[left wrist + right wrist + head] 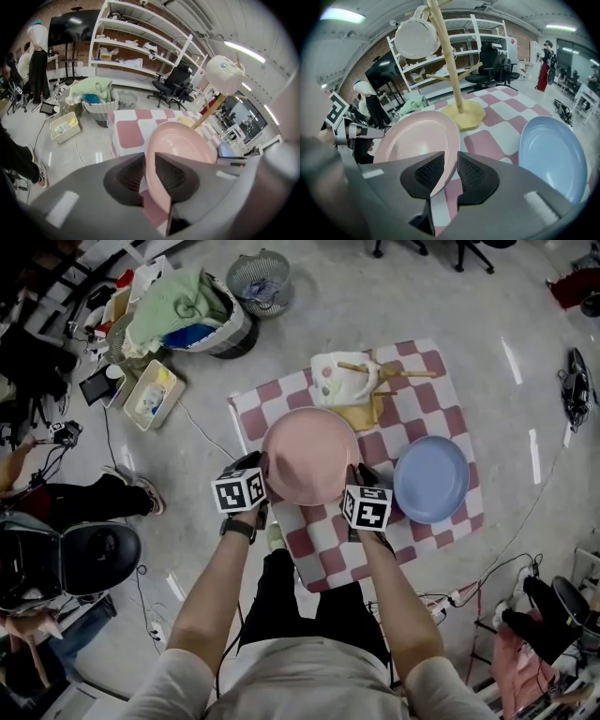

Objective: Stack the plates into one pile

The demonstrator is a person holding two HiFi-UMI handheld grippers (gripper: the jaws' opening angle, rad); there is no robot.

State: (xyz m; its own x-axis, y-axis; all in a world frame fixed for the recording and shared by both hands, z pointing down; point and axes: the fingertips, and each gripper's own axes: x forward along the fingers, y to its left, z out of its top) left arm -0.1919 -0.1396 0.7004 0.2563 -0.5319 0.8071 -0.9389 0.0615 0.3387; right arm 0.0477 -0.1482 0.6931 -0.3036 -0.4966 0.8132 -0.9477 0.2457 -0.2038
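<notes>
A pink plate (310,455) is held over the checkered table (427,381) between both grippers. My left gripper (262,486) is shut on the plate's left rim; the pink plate (180,150) runs between its pads in the left gripper view. My right gripper (354,482) is shut on the right rim, and the pink plate (417,138) passes between its pads in the right gripper view. A blue plate (431,478) lies flat on the table to the right, apart from the pink one. That blue plate (553,154) sits just right of my right gripper (451,171).
A wooden mug tree (361,381) with a white mug (339,377) on a yellow base stands behind the pink plate. On the floor to the left are a laundry basket (192,315), a wire bin (259,279) and a small tub (150,393). Cables lie around the table.
</notes>
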